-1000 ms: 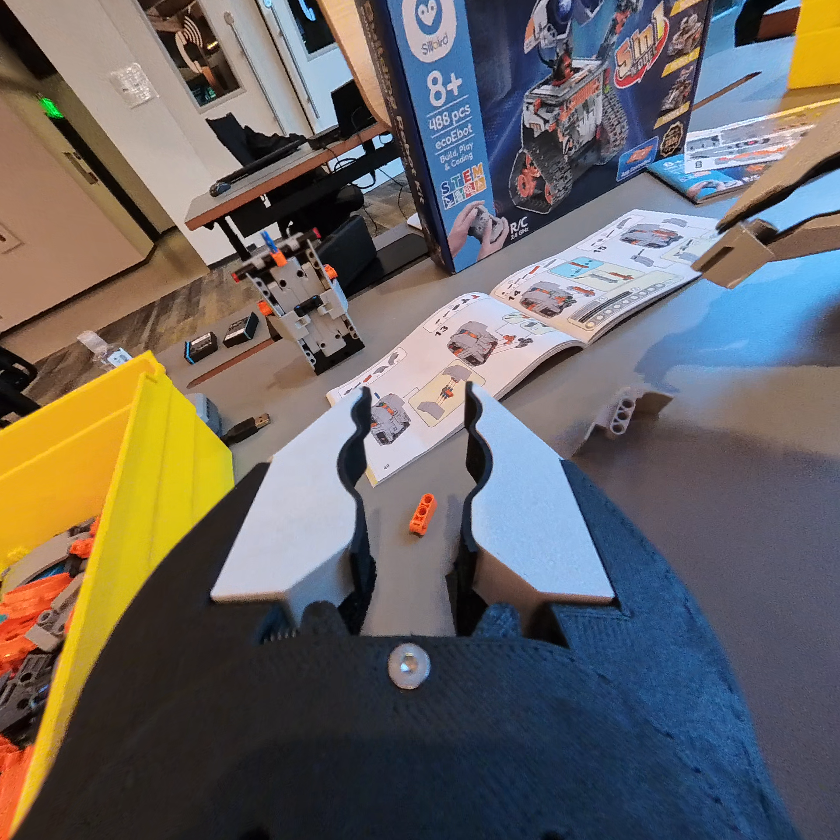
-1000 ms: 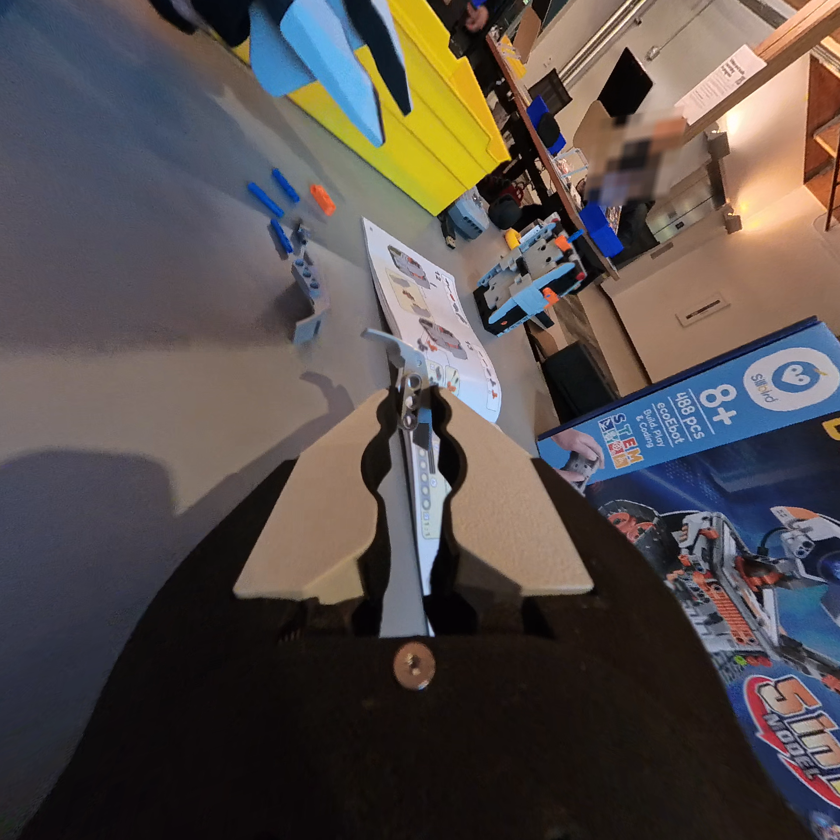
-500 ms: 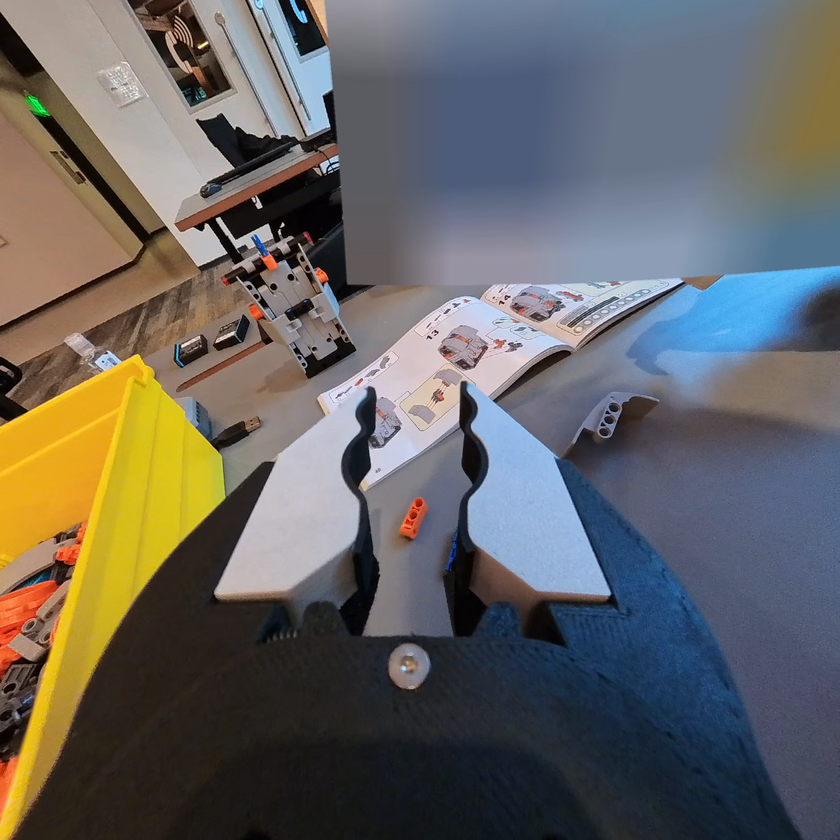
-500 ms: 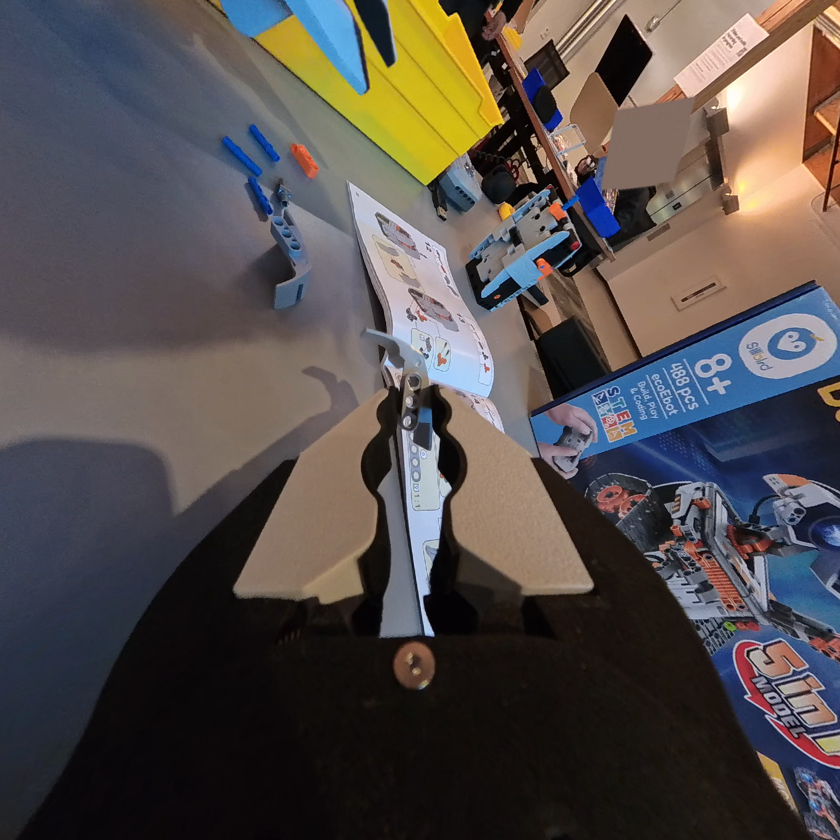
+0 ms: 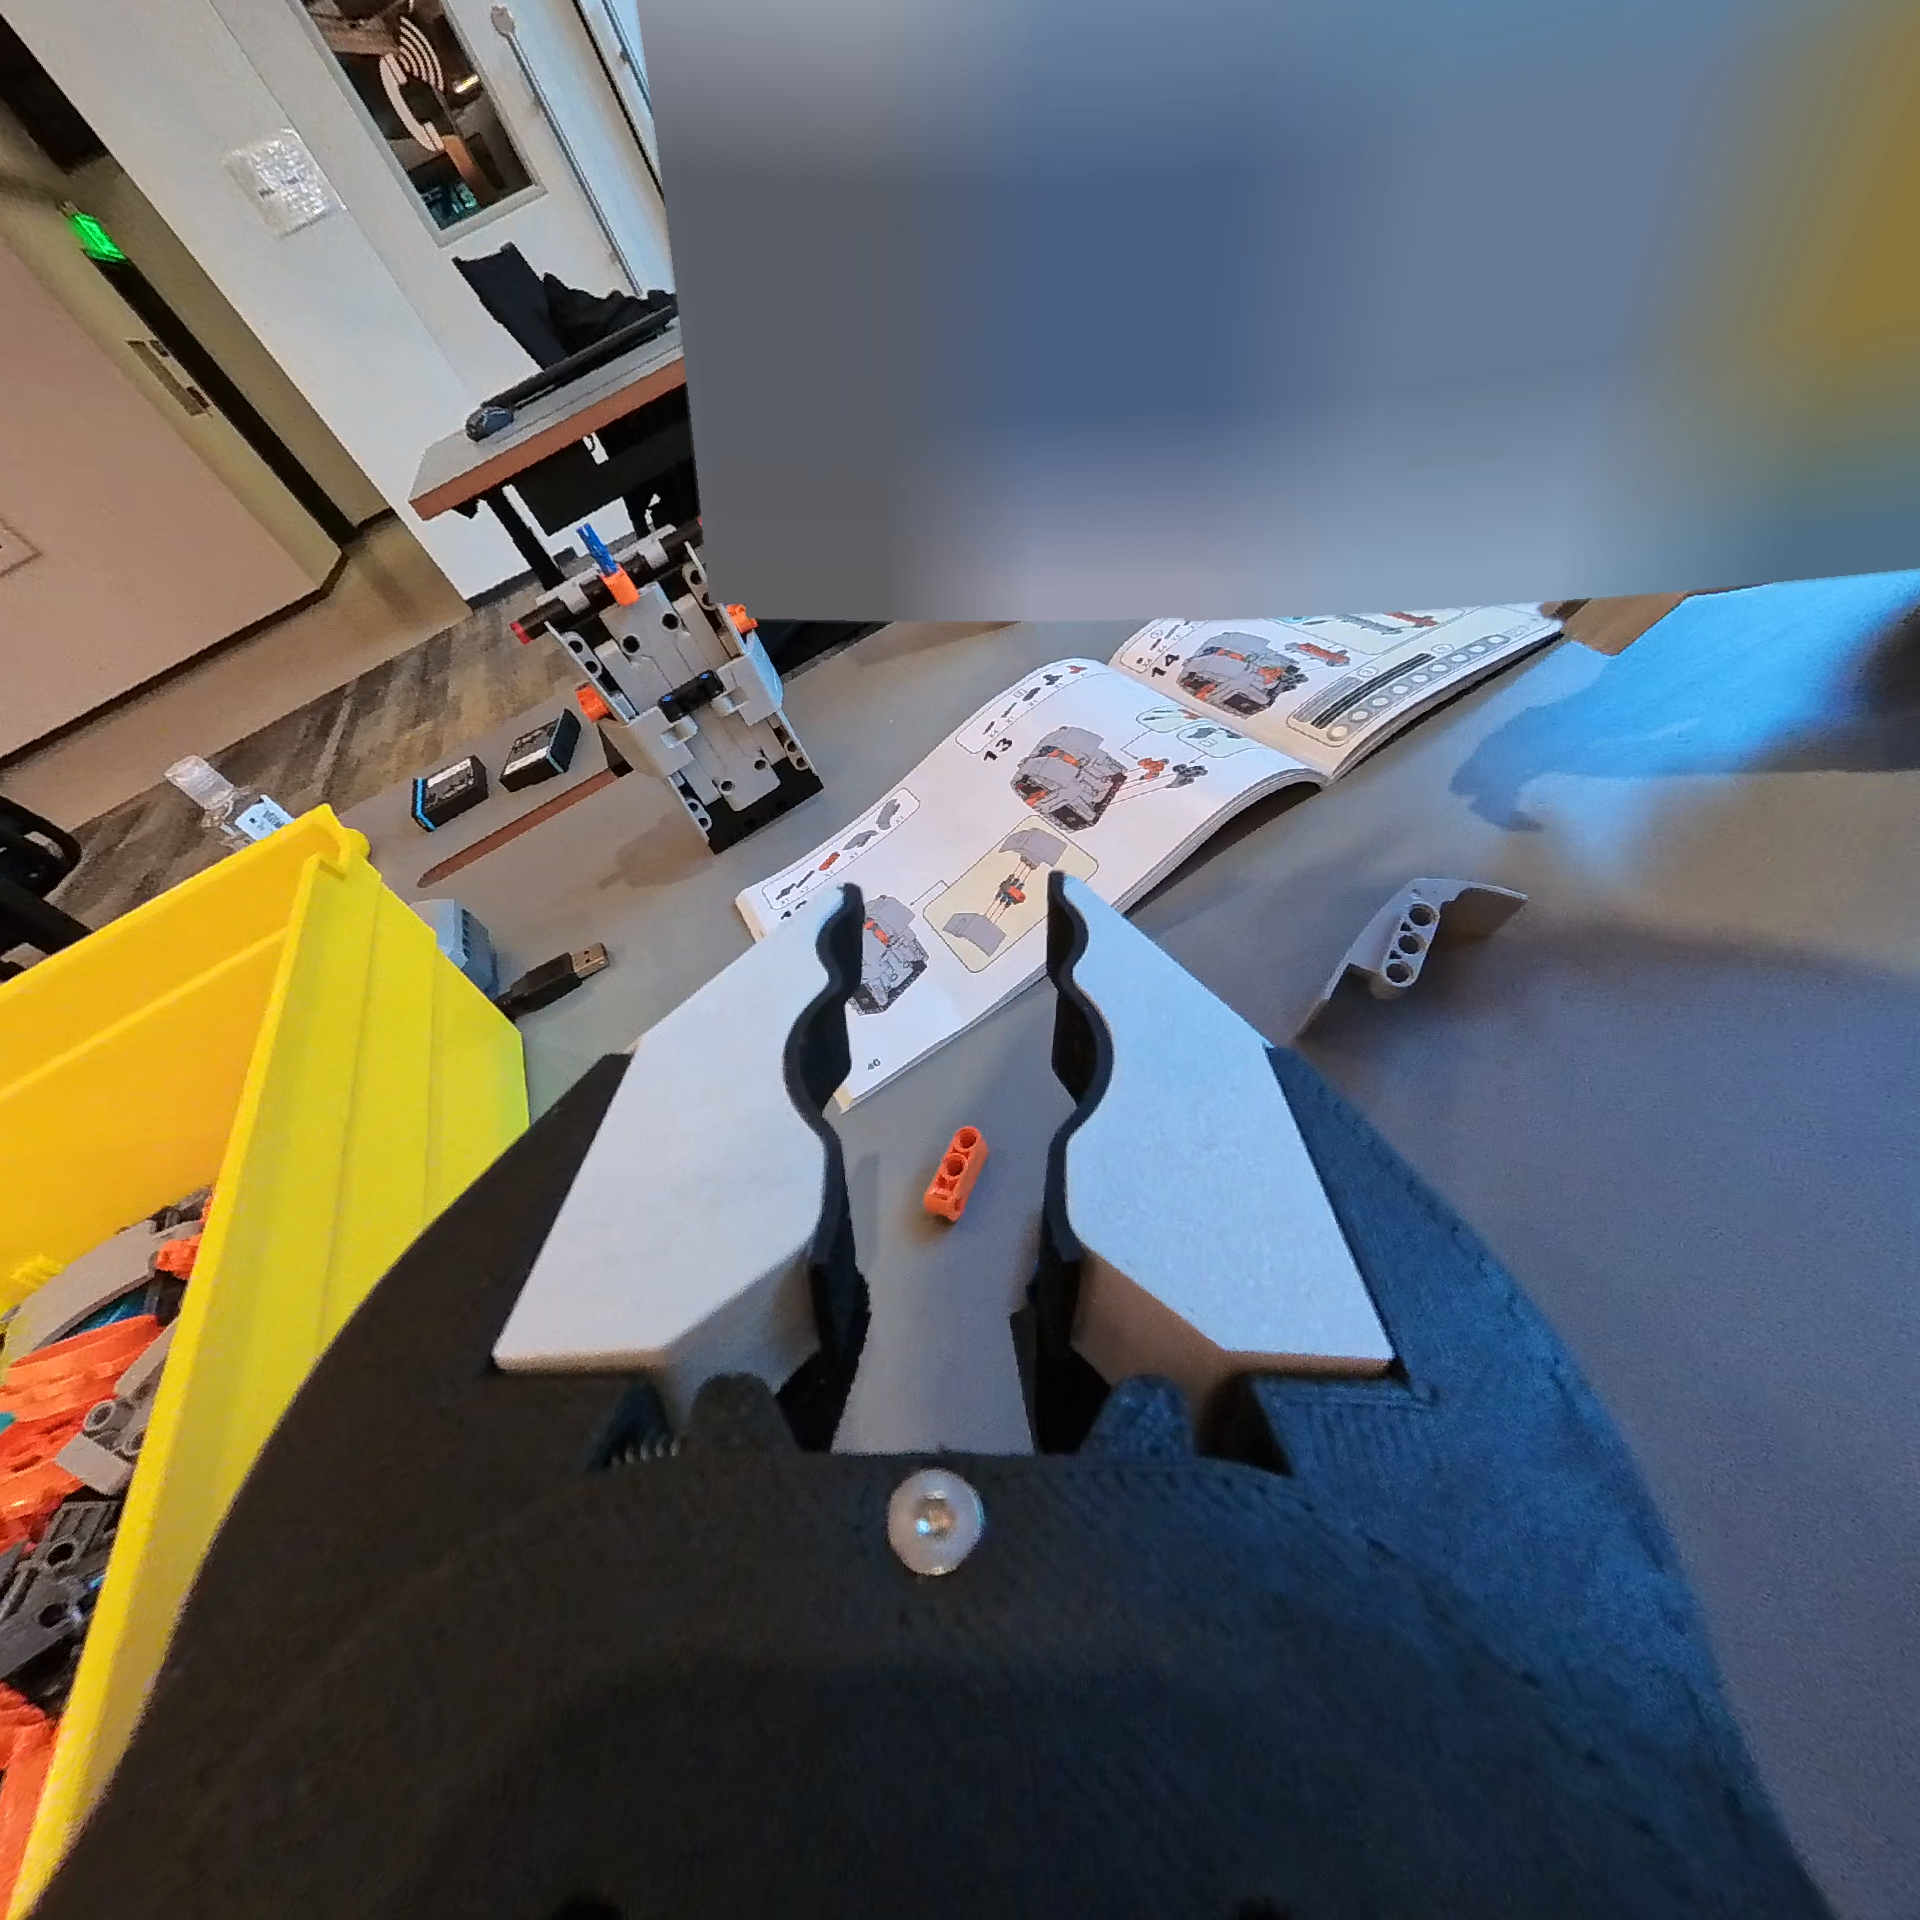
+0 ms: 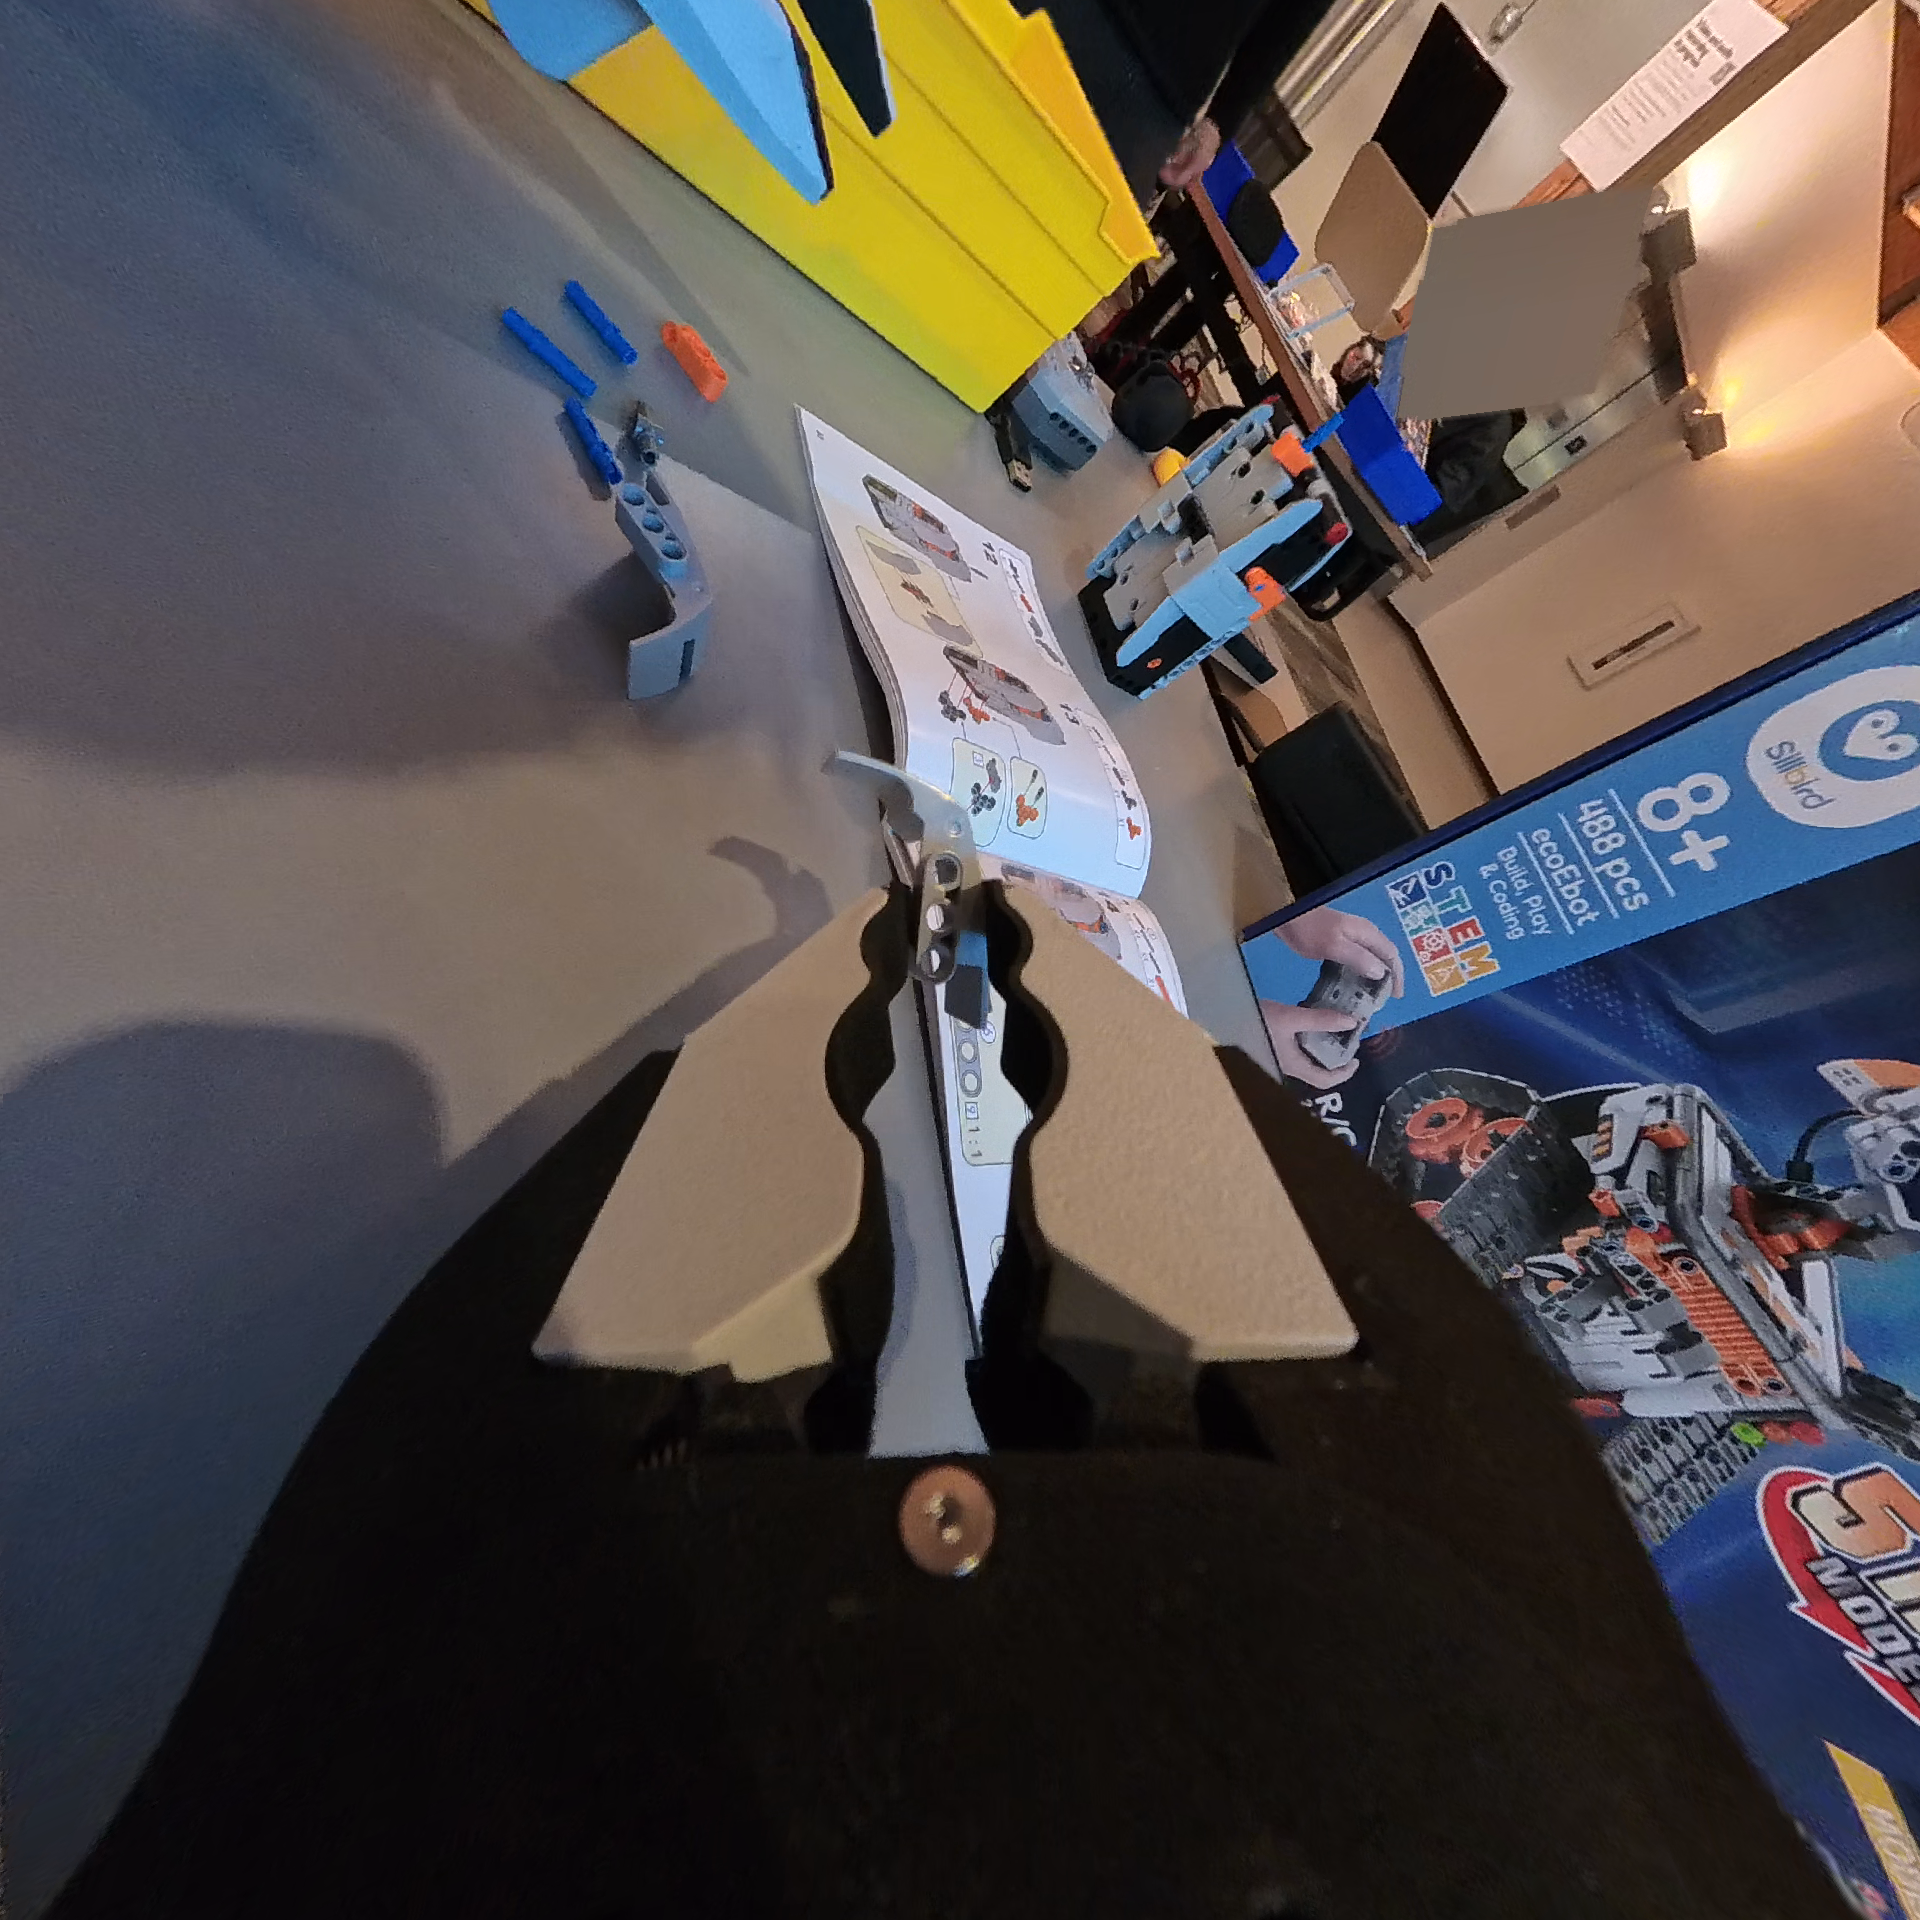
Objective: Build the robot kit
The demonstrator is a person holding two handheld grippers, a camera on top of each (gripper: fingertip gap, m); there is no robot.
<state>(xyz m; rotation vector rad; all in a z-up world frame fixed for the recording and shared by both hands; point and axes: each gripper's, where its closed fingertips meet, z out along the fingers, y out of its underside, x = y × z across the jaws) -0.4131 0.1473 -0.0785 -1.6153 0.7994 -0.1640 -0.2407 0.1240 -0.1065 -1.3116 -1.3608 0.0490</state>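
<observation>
Right then, your left hand-held gripper (image 5: 951,904) hung low over the grey table (image 5: 1558,1299) with its jaws spread and nothing between them but air. Directly under that gap lay a small orange pin-hole piece (image 5: 956,1174), flat on the table, its long axis running roughly along your fingers and leaning a touch to the right at the far end. It looked light, hard and a bit slick, so the long flat sides seemed the place to pinch.

Your right hand-held gripper (image 6: 940,894) was pressed together on a thin grey curved panel (image 6: 930,883), gripped edge-on near its three holes, the hooked tip poking out beyond the fingertips, long axis in line with the fingers. Stiff plastic, by the look, and light.

Just left sat the yellow bin (image 5: 260,1039) of loose parts. Beyond the orange piece lay the open instruction booklet (image 5: 1039,821), a second grey curved panel (image 5: 1403,945) to its right, then the half-built model (image 5: 675,707) standing upright. The big blue box (image 6: 1610,1091) stood past the booklet.
</observation>
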